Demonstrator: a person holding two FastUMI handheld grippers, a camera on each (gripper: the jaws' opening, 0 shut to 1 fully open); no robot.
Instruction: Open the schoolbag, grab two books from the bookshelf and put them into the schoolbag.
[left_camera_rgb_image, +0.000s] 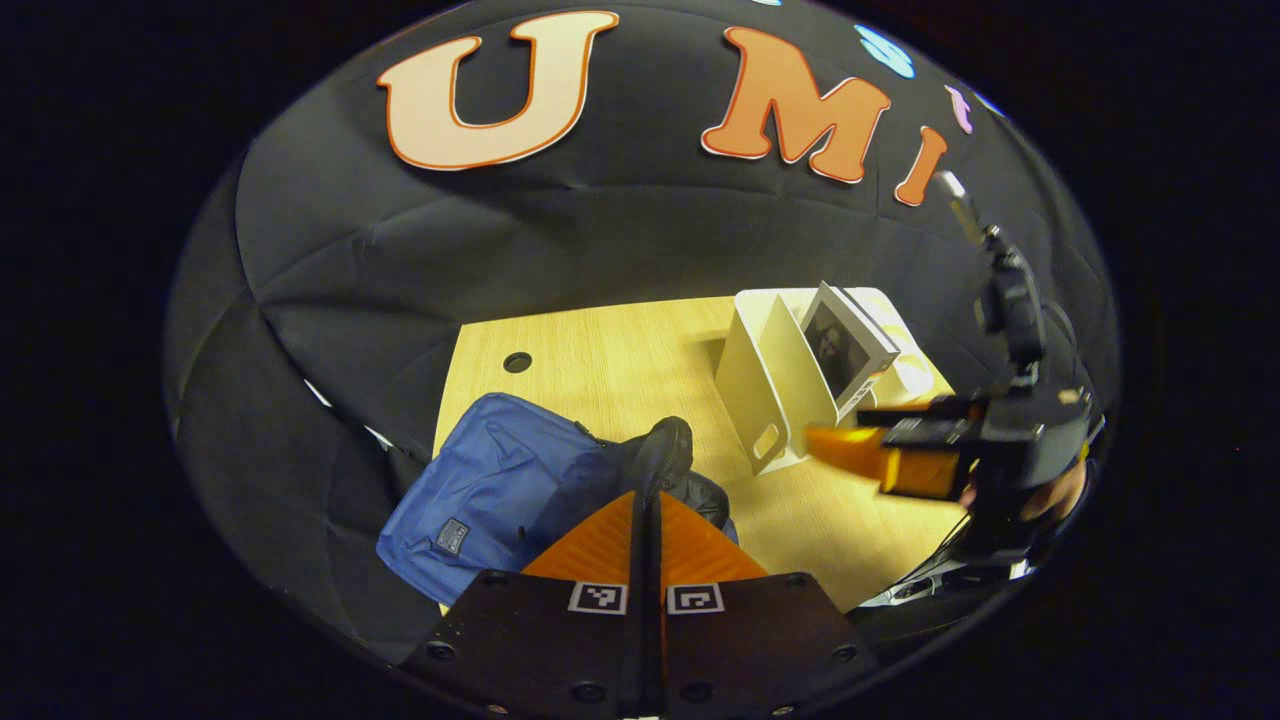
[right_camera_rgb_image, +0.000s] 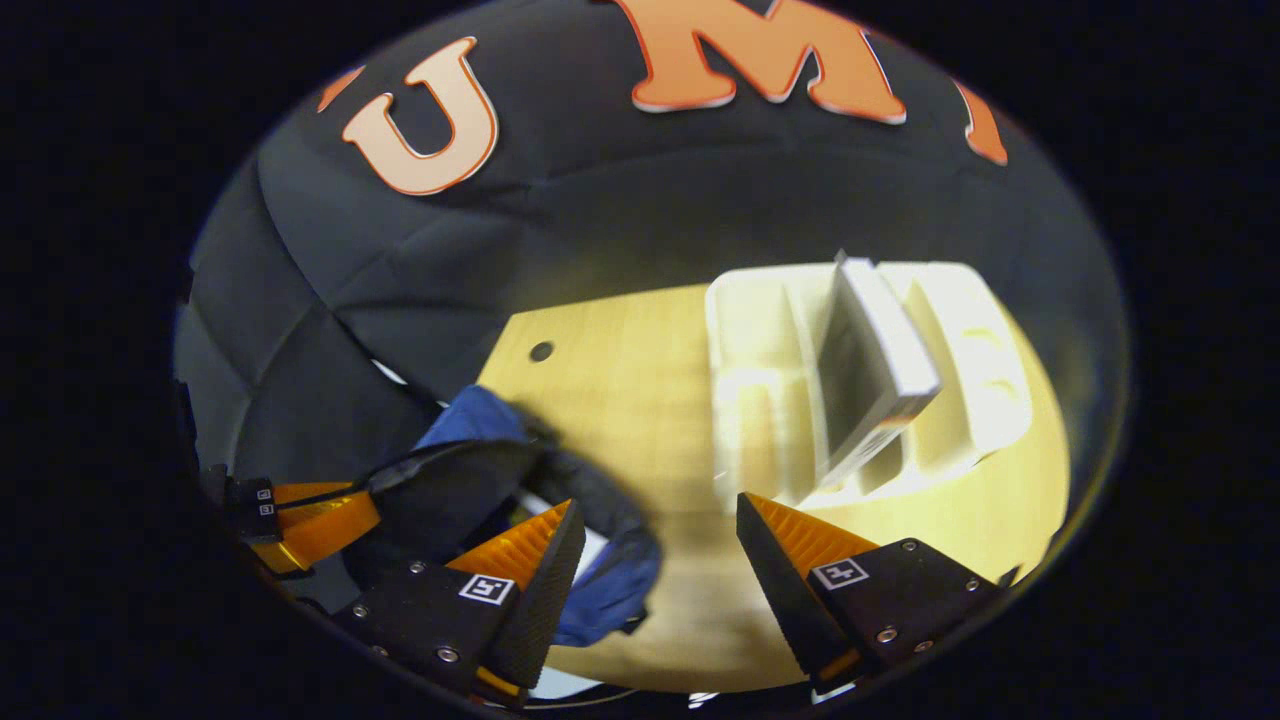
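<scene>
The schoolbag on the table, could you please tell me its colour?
Blue schoolbag, with a black opened flap; clearest in the left gripper view.

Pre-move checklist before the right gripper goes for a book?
1. Blue fabric schoolbag open: ok, its black flap is lifted.
2. Left gripper jaws shut on the flap: ok.
3. Right gripper jaws open and empty: ok.
4. Grey-covered book leaning in the white plastic bookshelf, ahead of the right gripper: ok.
5. Second book in the shelf: cannot tell.
6. Book already inside the bag: cannot tell.
</scene>
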